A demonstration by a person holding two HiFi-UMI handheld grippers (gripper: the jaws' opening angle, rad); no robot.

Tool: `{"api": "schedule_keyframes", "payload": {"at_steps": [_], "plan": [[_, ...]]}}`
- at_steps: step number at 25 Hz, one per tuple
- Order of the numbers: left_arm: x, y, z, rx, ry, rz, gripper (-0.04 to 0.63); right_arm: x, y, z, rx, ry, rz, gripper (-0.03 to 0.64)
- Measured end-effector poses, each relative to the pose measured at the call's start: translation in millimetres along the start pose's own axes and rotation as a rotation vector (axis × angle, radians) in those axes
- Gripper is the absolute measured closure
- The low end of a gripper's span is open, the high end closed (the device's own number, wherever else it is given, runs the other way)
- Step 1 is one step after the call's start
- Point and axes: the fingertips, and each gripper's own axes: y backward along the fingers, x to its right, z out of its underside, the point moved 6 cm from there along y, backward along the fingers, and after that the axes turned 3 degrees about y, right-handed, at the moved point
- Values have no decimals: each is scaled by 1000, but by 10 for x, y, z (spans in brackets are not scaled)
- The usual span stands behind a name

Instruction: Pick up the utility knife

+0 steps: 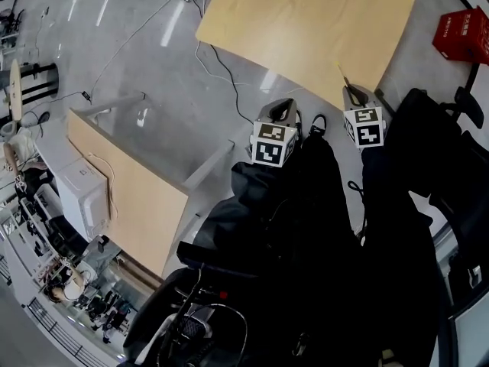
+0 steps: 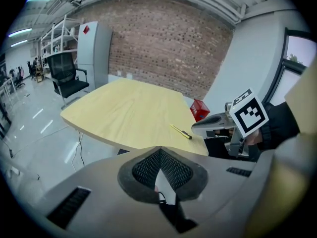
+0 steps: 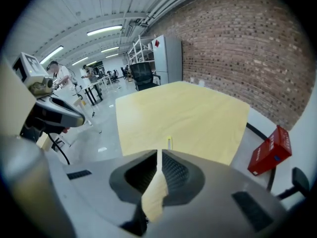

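Observation:
The utility knife is a thin yellow tool with a dark tip. It lies near the front edge of the light wooden table. My right gripper hovers just short of it, jaws shut and empty; in the right gripper view the knife shows straight ahead beyond the fingertips. My left gripper hangs off the table edge to the left, also shut on nothing. In the left gripper view the knife lies ahead to the right, beside the right gripper.
A red box stands on the floor right of the table. A second wooden desk is at the left, with cables across the grey floor between. A black office chair and grey cabinet stand beyond the table.

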Motion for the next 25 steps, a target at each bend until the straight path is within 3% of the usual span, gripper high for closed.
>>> {"api": "schedule_keyframes", "payload": {"at_steps": [5, 14, 25], "plan": [[-100, -1, 87, -12, 9, -14, 595, 100, -182, 61, -50, -8, 17, 558], [-219, 6, 208, -25, 19, -18, 595, 153, -426, 186, -140, 0, 17, 549], [-243, 17, 185, -19, 11, -20, 595, 118, -394, 131, -120, -3, 36, 551]]}}
